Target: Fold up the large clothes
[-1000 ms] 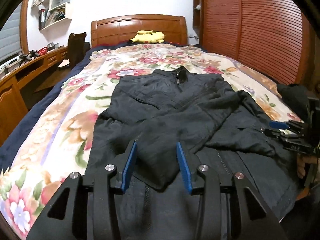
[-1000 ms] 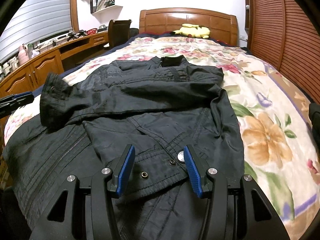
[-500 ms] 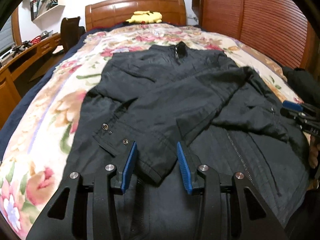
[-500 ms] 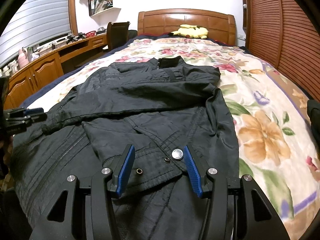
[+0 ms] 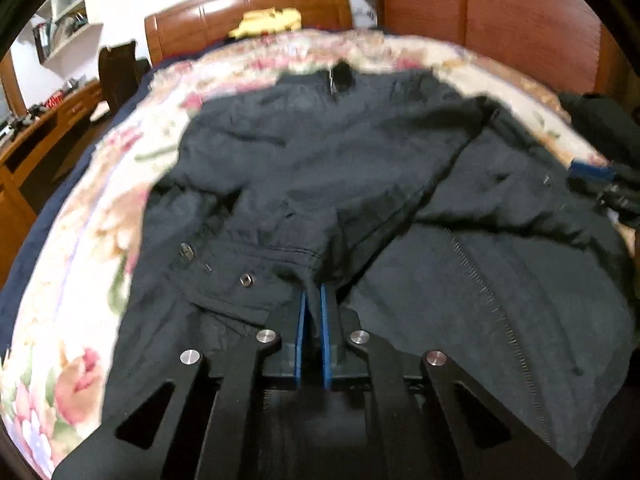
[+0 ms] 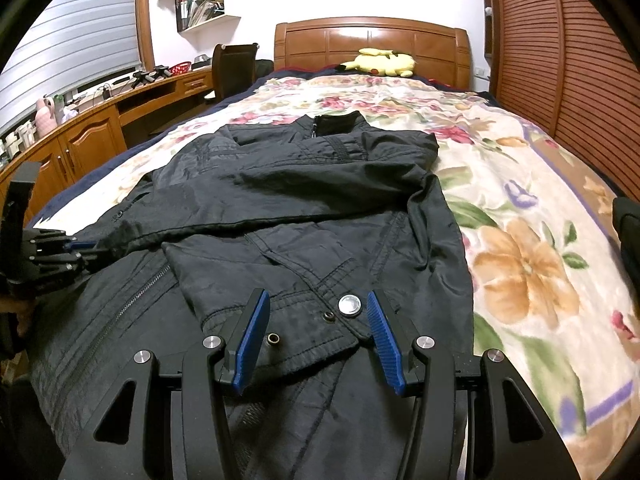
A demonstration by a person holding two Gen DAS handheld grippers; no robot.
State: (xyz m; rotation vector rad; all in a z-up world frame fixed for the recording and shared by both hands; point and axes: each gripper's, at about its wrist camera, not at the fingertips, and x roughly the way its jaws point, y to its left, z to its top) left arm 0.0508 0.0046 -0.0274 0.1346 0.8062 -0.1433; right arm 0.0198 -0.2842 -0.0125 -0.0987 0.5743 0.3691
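- On the floral bedspread (image 6: 520, 208) a black jacket (image 6: 304, 200) lies spread front-up, collar toward the wooden headboard (image 6: 372, 40) and hem at the near edge of the bed
- At the left, the left gripper (image 5: 313, 294) has just closed its blue pads (image 5: 301, 320) until they are almost touching, and a bunched edge of the jacket's sleeve cuff (image 5: 296, 260) is pinched between their tips
- This cuff lies directly ahead of that gripper, over the jacket's lower front, with two snap studs (image 5: 245, 279) just to its left; the picture here is blurred
- Across the middle, the other sleeve lies folded over the chest, and the front zip (image 5: 476, 276) runs down right of the pinched cuff
- At the right, the right gripper (image 6: 318, 330) stands half open and grips nothing
- Its blue fingers (image 6: 251, 336) straddle the cuff tab (image 6: 312, 320) with its silver snap button (image 6: 349, 304), the cloth lying flat below and between them; whether the pads touch it I cannot tell
- A yellow plush toy (image 6: 380, 62) lies at the headboard, well apart from the jacket
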